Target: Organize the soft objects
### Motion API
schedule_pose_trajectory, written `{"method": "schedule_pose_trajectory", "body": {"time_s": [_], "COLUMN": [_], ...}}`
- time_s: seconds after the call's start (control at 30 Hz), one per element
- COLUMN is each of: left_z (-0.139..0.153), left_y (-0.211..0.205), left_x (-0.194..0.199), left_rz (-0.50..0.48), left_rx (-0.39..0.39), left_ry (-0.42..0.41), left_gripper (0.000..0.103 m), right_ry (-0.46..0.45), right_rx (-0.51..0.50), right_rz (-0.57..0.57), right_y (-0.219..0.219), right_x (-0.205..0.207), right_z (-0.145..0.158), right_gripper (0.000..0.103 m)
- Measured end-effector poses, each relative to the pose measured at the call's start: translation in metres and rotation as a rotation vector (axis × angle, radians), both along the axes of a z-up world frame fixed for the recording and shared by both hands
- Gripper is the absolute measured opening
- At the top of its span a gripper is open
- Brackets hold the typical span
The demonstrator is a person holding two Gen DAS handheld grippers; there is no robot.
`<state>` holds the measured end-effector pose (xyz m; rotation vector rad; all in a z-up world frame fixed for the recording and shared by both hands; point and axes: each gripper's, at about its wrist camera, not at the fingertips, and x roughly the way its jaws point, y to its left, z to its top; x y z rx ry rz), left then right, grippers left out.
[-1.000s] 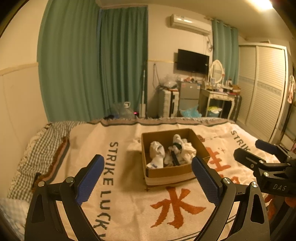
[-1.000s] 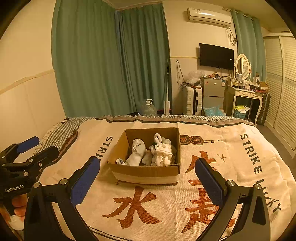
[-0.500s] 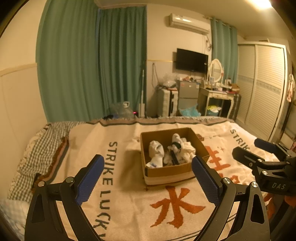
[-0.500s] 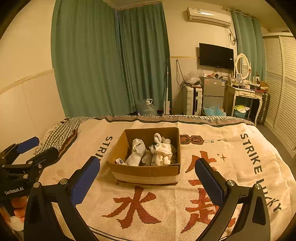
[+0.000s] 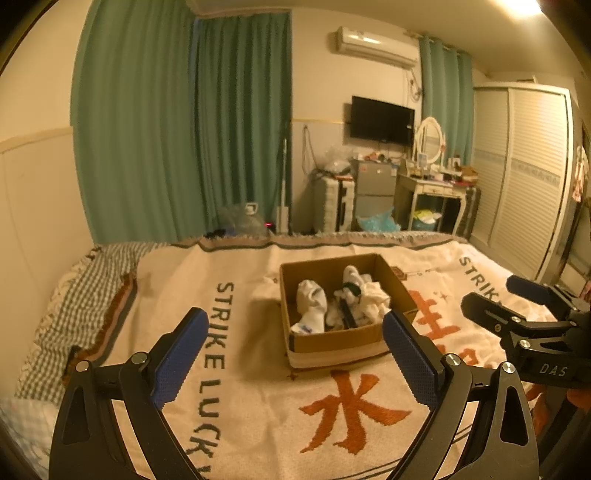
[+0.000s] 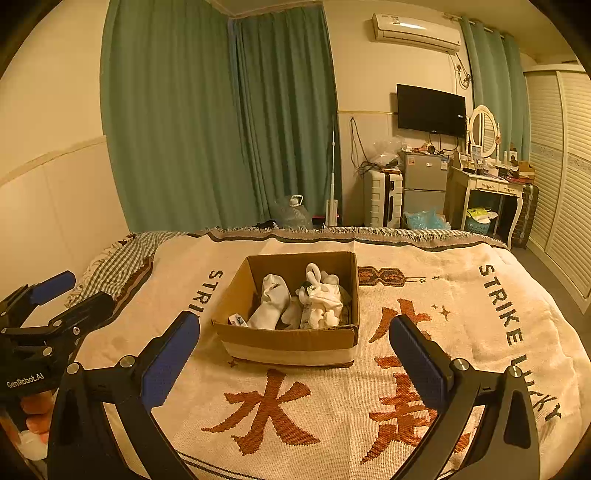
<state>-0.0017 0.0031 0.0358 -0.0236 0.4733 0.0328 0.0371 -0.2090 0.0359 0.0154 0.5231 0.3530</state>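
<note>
While the left gripper [image 5: 293, 356] and right gripper [image 6: 295, 356] gape wide and empty, crumpled white socks [image 6: 295, 301] fill the cardboard box [image 6: 288, 338].

A cream blanket [image 6: 424, 280] with orange characters and dark "STRIKE LUCKY" lettering covers the bed, a checked sheet [image 5: 77, 295] showing at its left edge. Green curtains [image 6: 221, 122] hang behind. An air conditioner [image 6: 417, 27] sits above a wall television [image 6: 430, 110]. Below stand a white suitcase [image 6: 382, 199], a small fridge [image 6: 424, 182], a dressing table [image 6: 487, 188] with an oval mirror [image 6: 483, 131], and a louvred wardrobe [image 5: 524, 173].
</note>
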Motion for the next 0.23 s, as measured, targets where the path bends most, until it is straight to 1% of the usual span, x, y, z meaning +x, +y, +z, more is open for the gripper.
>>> {"method": "schedule_pose_trajectory", "body": {"time_s": [0.13, 0.23], "left_z": [0.0017, 0.0022], "left_y": [-0.0013, -0.0004], "left_x": [-0.0014, -0.0011], "left_rz": [-0.006, -0.009], "left_rx": [0.016, 0.012], "left_ry": [-0.014, -0.015], "left_gripper": [0.097, 0.097], "right_ry": [0.002, 0.0], "right_rx": [-0.003, -0.003], "right_rz": [-0.002, -0.004], "right_y": [0.0023, 0.0025], "right_x": [0.0012, 0.0009], "right_z": [0.0003, 0.0], "right_gripper": [0.103, 0.103]}}
